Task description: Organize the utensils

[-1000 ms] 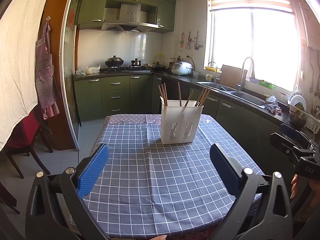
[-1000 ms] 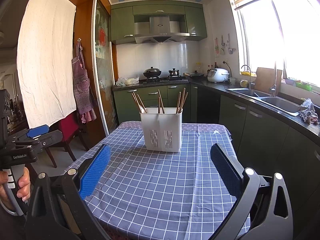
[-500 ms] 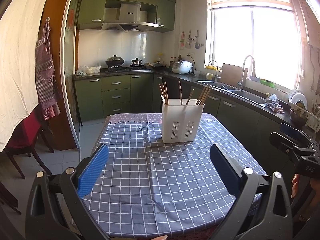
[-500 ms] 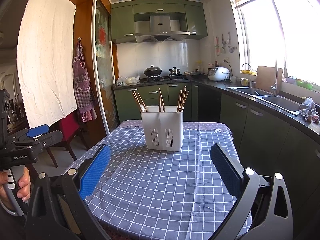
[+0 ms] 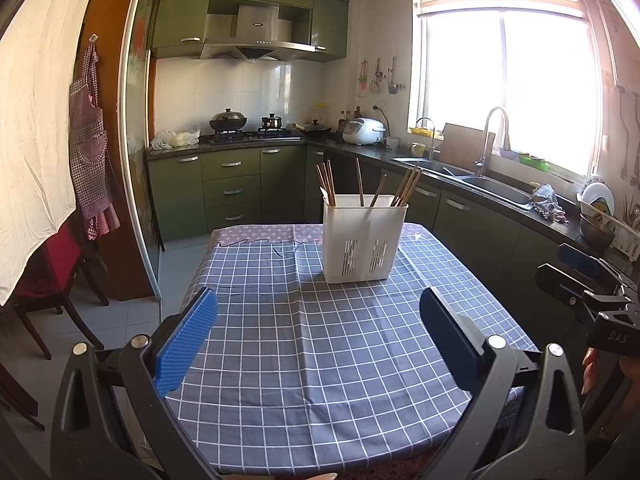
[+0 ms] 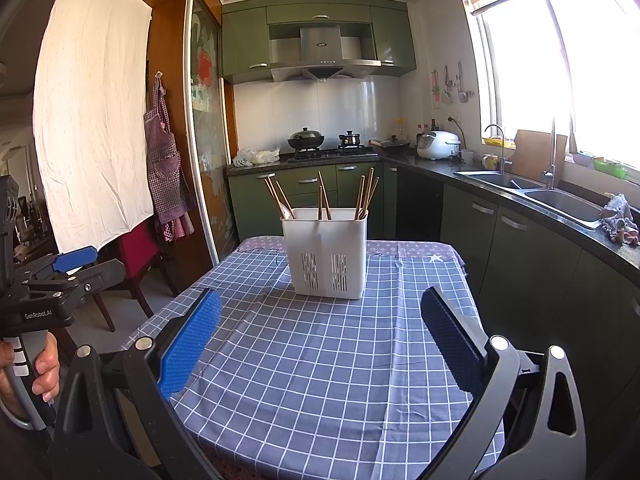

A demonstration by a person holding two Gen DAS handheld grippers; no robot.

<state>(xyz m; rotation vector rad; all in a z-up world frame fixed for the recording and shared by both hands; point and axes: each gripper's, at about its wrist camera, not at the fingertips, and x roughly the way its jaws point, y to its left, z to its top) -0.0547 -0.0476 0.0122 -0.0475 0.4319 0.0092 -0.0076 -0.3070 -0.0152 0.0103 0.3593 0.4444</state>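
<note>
Both grippers are spread wide and holding nothing: left gripper (image 5: 319,332) and right gripper (image 6: 321,330) fill the bottom of their frames. The white slotted plastic utensil holder (image 5: 363,238) with brown wooden chopsticks (image 5: 407,186) stands mid-frame on the blue checked tablecloth (image 5: 320,344).

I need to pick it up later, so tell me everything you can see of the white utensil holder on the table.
The utensil holder is a white, plastic-looking rectangular tub with two groups of vertical slots on its front. It stands upright toward the far end of the checked tablecloth. Wooden chopsticks lean out of its open top. Neither gripper touches it.
</note>
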